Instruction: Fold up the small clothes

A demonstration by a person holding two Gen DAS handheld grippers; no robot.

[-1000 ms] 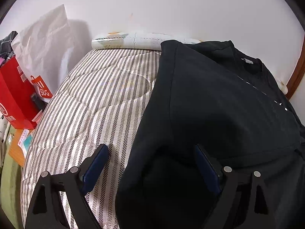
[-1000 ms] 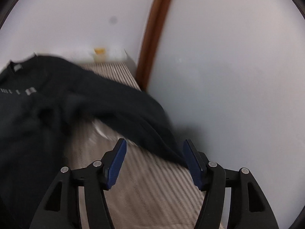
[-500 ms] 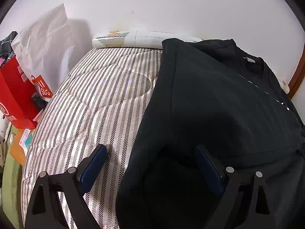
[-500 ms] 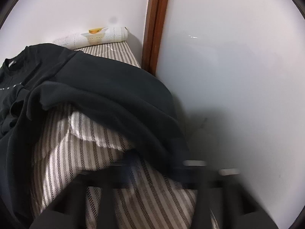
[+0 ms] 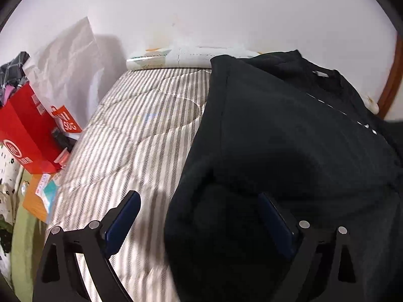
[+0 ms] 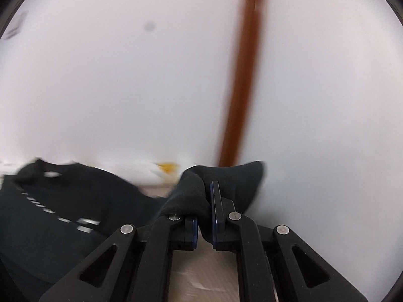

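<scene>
Black sweatshirt (image 5: 289, 138) lies lengthwise along striped mattress (image 5: 141, 136), toward wall | right gripper (image 6: 205, 216) clenched on its right-edge sleeve | left gripper (image 5: 201, 219) gaping over hem, gripping nothing

- On your left, the striped bed cover (image 5: 141, 136) lies bare beside the black shirt (image 5: 289, 151); a gripper can pass there freely.
- The red box (image 5: 22, 130) and white paper bag (image 5: 68, 63) crowd the bed's left edge.
- A rolled white bundle (image 5: 186, 56) lies along the far edge, against the wall (image 5: 201, 7).
- On your right, the wall and brown door frame (image 6: 241, 80) stand close behind the lifted fabric.
</scene>
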